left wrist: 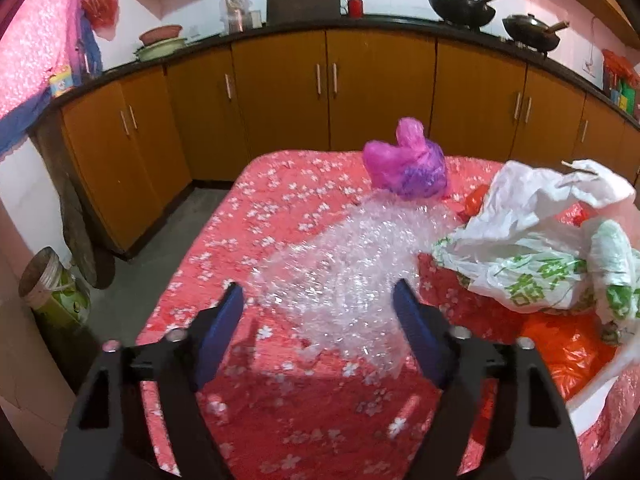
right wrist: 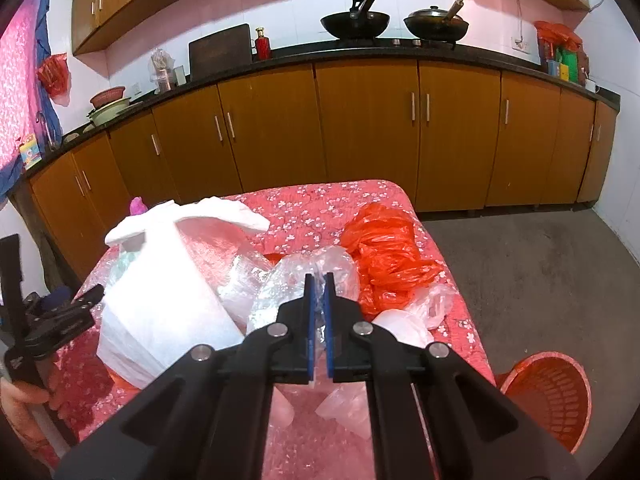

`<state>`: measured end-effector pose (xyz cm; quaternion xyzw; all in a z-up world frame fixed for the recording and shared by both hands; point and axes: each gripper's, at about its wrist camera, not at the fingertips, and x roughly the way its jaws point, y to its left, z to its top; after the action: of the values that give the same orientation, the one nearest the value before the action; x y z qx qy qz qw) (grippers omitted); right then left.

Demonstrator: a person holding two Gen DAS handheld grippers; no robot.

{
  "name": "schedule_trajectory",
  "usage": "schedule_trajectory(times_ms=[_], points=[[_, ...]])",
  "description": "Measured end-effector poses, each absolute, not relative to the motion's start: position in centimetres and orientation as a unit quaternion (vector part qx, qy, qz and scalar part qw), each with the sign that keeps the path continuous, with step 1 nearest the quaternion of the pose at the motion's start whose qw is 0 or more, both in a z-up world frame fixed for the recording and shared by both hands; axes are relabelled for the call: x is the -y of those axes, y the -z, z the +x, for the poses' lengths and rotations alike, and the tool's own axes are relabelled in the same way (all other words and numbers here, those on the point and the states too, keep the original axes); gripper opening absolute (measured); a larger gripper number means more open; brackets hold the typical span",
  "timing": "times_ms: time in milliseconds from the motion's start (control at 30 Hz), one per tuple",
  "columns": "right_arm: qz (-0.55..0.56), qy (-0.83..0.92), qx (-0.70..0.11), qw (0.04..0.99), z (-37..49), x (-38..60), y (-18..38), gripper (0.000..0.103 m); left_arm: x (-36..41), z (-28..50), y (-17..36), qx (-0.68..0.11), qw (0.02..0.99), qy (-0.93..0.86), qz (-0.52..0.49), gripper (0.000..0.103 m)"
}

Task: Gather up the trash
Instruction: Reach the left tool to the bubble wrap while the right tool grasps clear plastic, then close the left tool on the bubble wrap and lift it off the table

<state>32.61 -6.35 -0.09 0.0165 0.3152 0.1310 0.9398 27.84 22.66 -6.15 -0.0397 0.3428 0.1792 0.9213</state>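
Pinching crinkly clear plastic (right wrist: 320, 280) tight in right gripper (right wrist: 319, 276) on the floral red tablecloth (left wrist: 280, 200); left gripper (left wrist: 320, 292) spread around bubble wrap (left wrist: 340, 260), not squeezing. Green print on white bag (left wrist: 532, 280), unreadable.

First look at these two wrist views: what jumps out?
The red floral tablecloth littered with plastic: a clear bubble wrap sheet across its middle, a pink-purple bag at the far edge, a white bag with green print to the right. In the right wrist view the right tongs are shut on clear plastic film, an orange-red bag just beyond. An orange basket stands on the floor at lower right.
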Motion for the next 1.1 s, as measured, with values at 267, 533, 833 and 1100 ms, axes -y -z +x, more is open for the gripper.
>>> schedule_trajectory(times_ms=[267, 533, 833, 1100], points=[[0.024, -0.133, -0.311, 0.941, 32.0, 7.3, -0.2, 0.006, -22.0, 27.0, 6.0, -0.351, 0.923, -0.154, -0.033, 0.011], [0.029, -0.130, -0.298, 0.945, 31.2, 7.7, -1.0, 0.005, -21.4, 25.0, 3.7, -0.319, 0.936, -0.147, -0.018, 0.008], [0.023, -0.134, -0.282, 0.950, 29.6, 8.0, -2.1, 0.005, -20.3, 23.4, 1.7, -0.292, 0.949, -0.120, -0.011, 0.007], [0.028, -0.128, -0.264, 0.955, 28.4, 9.2, -3.8, 0.005, -20.3, 21.5, -0.3, -0.270, 0.955, -0.119, -0.015, 0.007]])
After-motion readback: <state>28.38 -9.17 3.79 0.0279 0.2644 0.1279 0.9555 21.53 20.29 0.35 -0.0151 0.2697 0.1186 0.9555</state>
